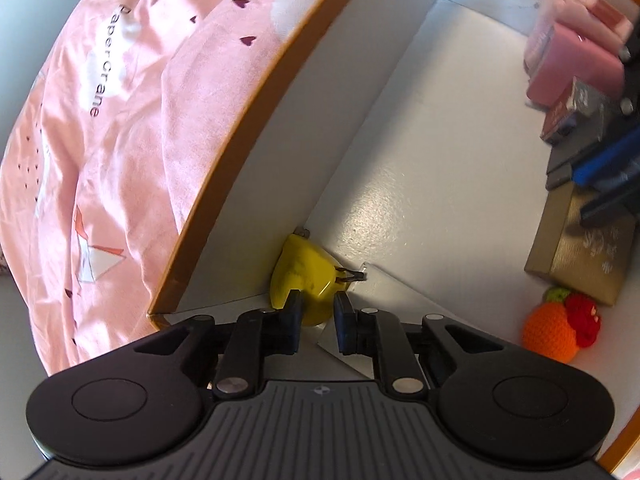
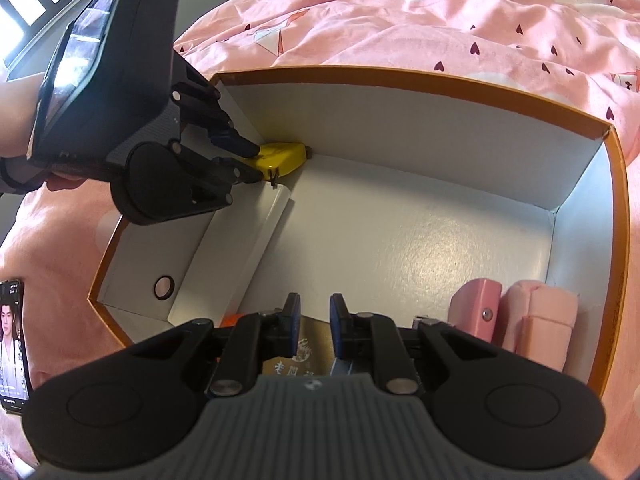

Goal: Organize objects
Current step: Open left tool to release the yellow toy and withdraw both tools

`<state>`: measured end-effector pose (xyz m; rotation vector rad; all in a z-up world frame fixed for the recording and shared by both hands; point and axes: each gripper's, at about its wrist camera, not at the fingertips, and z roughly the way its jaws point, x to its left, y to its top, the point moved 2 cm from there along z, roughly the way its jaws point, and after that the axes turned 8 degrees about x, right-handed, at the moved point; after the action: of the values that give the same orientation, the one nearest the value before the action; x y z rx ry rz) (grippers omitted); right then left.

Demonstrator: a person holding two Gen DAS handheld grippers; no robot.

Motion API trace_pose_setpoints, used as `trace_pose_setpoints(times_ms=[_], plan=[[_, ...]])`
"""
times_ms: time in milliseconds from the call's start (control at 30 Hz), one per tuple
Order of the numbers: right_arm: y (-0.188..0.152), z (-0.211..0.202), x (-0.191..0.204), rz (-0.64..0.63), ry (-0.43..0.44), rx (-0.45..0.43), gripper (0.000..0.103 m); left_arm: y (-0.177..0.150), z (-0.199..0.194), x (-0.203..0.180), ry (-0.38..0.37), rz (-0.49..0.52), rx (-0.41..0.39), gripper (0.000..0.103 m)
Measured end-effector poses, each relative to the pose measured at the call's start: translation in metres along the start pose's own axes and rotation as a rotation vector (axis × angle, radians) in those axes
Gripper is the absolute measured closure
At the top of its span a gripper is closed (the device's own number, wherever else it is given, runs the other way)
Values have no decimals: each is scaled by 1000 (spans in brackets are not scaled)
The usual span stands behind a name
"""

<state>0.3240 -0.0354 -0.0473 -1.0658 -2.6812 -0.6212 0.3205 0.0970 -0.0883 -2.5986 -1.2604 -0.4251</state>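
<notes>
Two grippers are seen over a white-lined box (image 2: pixel 400 240) on pink bedding (image 2: pixel 400 20). At left centre of the right wrist view, a yellow object (image 2: pixel 280 156) in the box corner is clamped by the left gripper (image 2: pixel 256 164). At lower centre, the right gripper (image 2: pixel 315 320) is nearly closed, holding nothing.

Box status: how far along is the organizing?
Done: gold box, crocheted fruit and pink items already sit along one side of the orange-rimmed box. In hand: the left gripper is shut on the yellow object in the far corner. The right gripper is shut, holding nothing, above the gold box. Left: a phone lies outside on the pink bedding.
</notes>
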Motion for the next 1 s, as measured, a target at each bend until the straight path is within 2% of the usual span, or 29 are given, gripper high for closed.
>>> trace_pose_setpoints(times_ms=[233, 267, 333, 367, 500, 600, 733, 867, 1000], plan=[[-8, -9, 7, -6, 3, -17, 85, -11, -28, 5, -5, -73, -53, 83], [-10, -12, 9, -10, 0, -23, 84, -15, -35, 5, -1, -88, -61, 83], [-12, -18, 14, -17, -2, -41, 73, -23, -58, -5, -4, -123, -91, 83], [-14, -21, 16, -21, -4, -52, 73, -29, -67, -6, -11, -146, -105, 83], [-27, -41, 30, -37, -10, -119, 69, -46, -109, -29, -62, -273, -185, 79], [-44, -58, 42, -40, -5, -181, 67, -64, -131, -44, -85, -348, -209, 74], [-71, -67, 57, -9, 30, -229, 67, -97, -155, -69, -172, -424, -241, 72], [-99, -61, 65, 89, 102, -210, 67, -131, -160, -83, -232, -559, -259, 72], [-124, -45, 78, 154, 144, -140, 67, -154, -152, -105, -271, -693, -265, 72]])
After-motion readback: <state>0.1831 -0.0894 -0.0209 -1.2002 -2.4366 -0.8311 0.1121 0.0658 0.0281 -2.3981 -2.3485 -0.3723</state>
